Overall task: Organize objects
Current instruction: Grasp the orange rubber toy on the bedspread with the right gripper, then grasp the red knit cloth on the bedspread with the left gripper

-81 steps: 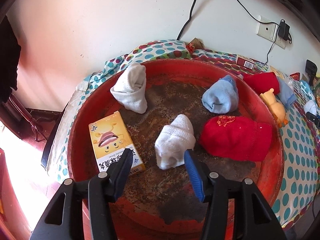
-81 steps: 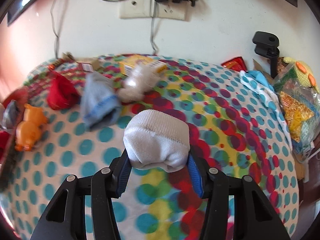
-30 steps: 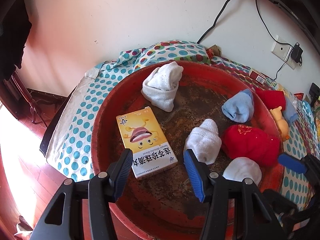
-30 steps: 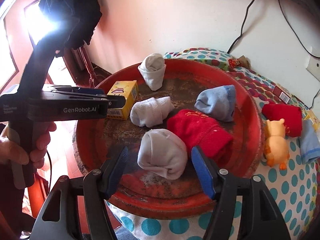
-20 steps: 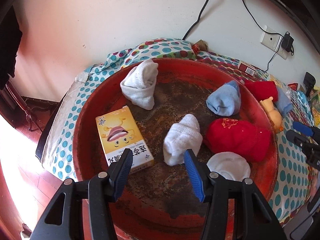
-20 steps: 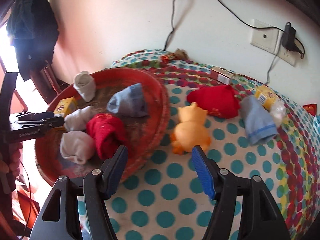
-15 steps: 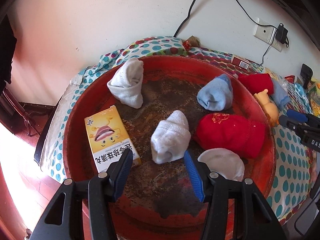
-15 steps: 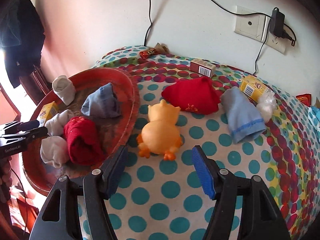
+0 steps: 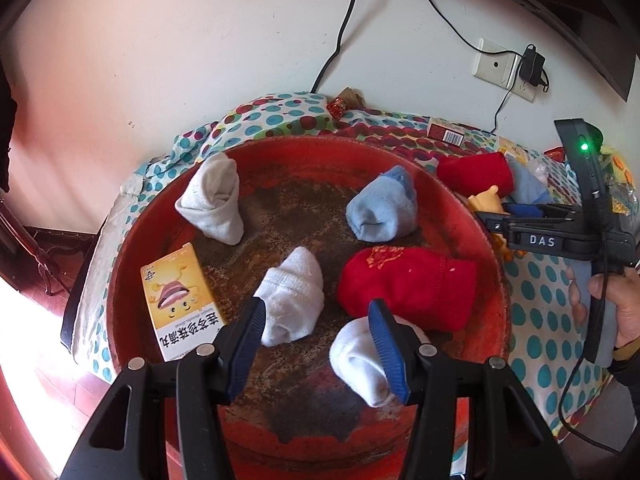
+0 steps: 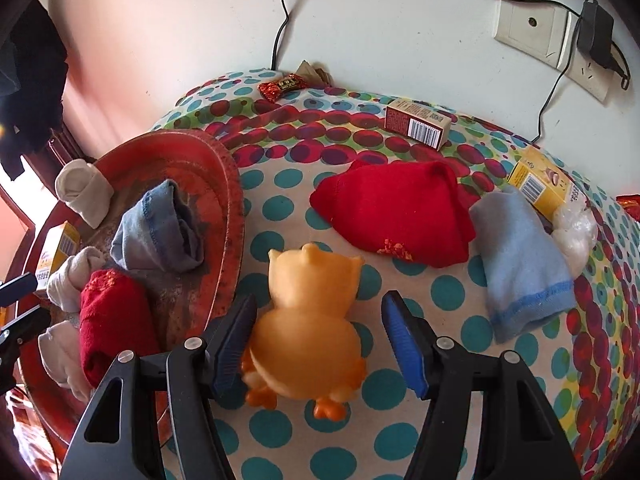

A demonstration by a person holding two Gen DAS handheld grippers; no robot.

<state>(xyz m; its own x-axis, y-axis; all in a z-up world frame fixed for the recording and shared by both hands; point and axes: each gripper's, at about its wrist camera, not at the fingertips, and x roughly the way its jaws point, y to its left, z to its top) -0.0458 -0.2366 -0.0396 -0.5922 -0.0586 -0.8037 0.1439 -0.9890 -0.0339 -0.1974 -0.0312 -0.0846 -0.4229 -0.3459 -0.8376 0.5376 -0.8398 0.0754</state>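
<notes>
Two jaws of the right gripper (image 10: 316, 344) straddle the duck (image 10: 306, 334), closing, not yet pinching; tray (image 10: 228, 184) at 10 o'clock. Left gripper (image 9: 320, 344) spread, empty.

Behind the table we see a plain white painted wall (image 9: 208, 40), which turns pinkish toward its left side. A white wall socket plate (image 10: 532, 24) carries a black plug adapter (image 10: 598, 38), and thin black cables (image 9: 344, 28) hang down the wall to the table's back edge. The table wears a polka-dot cloth of teal and red spots (image 10: 280, 208). Beside its left edge lies a reddish wooden floor (image 9: 36, 380) in strong bright light, with dark wooden furniture (image 9: 28, 240) there.
</notes>
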